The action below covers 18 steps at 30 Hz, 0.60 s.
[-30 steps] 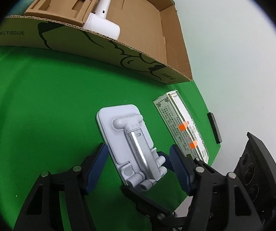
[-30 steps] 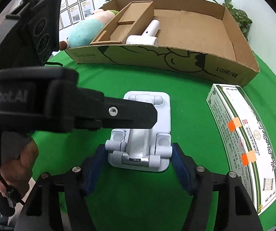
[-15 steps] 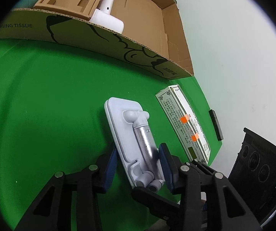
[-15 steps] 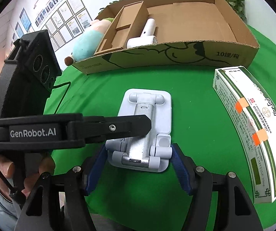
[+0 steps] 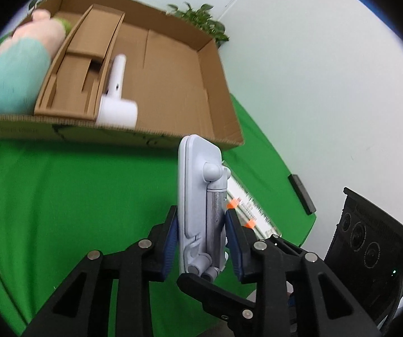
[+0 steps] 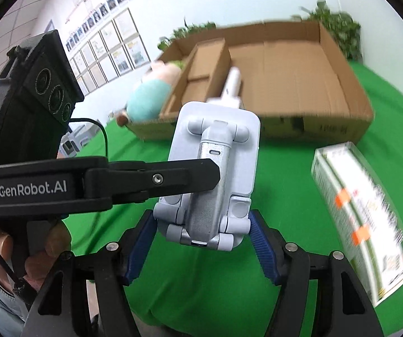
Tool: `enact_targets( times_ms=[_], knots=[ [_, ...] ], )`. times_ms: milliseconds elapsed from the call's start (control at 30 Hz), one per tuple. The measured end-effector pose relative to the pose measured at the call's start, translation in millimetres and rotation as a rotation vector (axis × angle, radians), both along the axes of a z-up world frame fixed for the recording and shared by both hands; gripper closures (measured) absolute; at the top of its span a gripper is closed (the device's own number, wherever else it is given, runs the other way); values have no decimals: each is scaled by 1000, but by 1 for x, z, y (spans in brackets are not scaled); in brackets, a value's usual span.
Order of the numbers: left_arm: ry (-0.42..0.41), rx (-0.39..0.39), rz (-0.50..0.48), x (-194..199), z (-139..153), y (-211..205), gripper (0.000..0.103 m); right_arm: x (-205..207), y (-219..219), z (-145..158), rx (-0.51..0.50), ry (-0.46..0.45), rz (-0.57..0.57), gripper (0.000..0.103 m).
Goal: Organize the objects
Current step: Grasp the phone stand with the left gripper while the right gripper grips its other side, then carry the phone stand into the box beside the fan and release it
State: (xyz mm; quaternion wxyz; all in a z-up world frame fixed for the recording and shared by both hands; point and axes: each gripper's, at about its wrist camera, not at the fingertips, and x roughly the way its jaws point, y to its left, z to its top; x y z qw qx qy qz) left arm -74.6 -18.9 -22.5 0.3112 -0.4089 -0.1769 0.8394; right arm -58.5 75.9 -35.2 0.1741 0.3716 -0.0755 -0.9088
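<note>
Your left gripper (image 5: 201, 236), jaws just narrowed, clamps the folded phone stand (image 5: 201, 196) front to back; your right gripper (image 6: 203, 241) pinches its sides. It's lifted clear; next, carry it into the cardboard box (image 5: 173, 75).

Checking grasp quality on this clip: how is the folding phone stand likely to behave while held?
The phone stand looks like rigid plastic and metal, so it probably won't flex. Its hinged arm might swing. Smooth edges could slip, though both the left hand-held gripper and right hand-held gripper clamp it.
</note>
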Motion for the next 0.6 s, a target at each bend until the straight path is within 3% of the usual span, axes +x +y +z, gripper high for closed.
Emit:
enact_targets(
  times_ms=[267,600],
  knots=[
    [118,3,4,-21,45,6,72,-23,1,46,27,102,-25,39],
    [167,28,-7,-65,88,19,72,-71,9,95,61,166,-60,39]
  ],
)
